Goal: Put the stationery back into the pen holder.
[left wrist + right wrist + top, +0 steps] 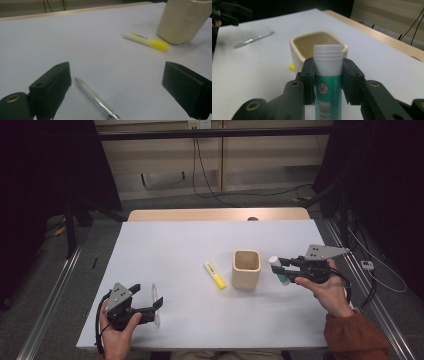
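Right claw (328, 75) clamped on a glue stick (328, 82) beside the cup (246, 269), insertion pending; left claw (120, 92) apart around a pen (96, 100).

White table (165, 245), grey floor (60, 280), wood cabinets (250, 160), trailing cables (205, 175).

The glue stick (328, 82) is showing a round prohibition sign on its green label, with a barcode just below it; the words are too small to read. The yellow highlighter (145, 41) is carrying dark lettering along its barrel, too blurred to read
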The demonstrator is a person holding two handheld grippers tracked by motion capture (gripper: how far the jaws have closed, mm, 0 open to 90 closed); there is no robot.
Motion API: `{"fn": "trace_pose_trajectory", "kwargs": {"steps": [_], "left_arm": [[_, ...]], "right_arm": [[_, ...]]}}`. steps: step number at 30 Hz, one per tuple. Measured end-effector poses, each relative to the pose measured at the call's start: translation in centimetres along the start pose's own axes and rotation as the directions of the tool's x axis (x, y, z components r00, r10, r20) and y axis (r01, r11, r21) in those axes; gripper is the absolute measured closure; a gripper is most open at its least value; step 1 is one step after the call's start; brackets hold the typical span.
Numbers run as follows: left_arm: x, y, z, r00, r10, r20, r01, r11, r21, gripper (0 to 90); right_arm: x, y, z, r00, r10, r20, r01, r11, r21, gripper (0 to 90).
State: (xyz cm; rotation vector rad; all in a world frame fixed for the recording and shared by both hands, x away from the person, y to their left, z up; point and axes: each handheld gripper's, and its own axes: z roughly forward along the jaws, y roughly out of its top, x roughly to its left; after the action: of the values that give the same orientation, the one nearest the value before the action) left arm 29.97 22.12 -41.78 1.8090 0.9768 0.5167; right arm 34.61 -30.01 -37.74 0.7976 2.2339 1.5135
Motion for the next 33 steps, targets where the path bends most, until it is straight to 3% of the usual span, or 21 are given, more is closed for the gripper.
{"fn": "trace_pose_trajectory", "kwargs": {"steps": [14,23,26,33], "left_arm": [[0.0,0.0,0.1,1.0,0.002,0.002,-0.002,1.0,0.005,8.6],[0.0,0.0,0.1,1.0,-0.001,0.001,0.001,1.0,0.005,8.6],[0.0,-0.1,0.1,1.0,-0.003,0.001,0.003,1.0,0.006,8.6],[0.0,-0.1,0.1,1.0,-0.001,0.001,0.001,1.0,0.009,8.6]], "right_arm": [[1.4,1.8,-0.4,0.9959,0.002,0.09,0.01,0.992,-0.126,65.9],[1.7,2.8,0.3,0.9963,0.012,0.085,0.002,0.986,-0.168,65.9],[1.8,3.4,0.5,0.9942,0.005,0.108,0.015,0.982,-0.186,65.9],[1.7,4.8,1.3,0.9939,0.02,0.109,0.007,0.971,-0.239,65.9]]}}
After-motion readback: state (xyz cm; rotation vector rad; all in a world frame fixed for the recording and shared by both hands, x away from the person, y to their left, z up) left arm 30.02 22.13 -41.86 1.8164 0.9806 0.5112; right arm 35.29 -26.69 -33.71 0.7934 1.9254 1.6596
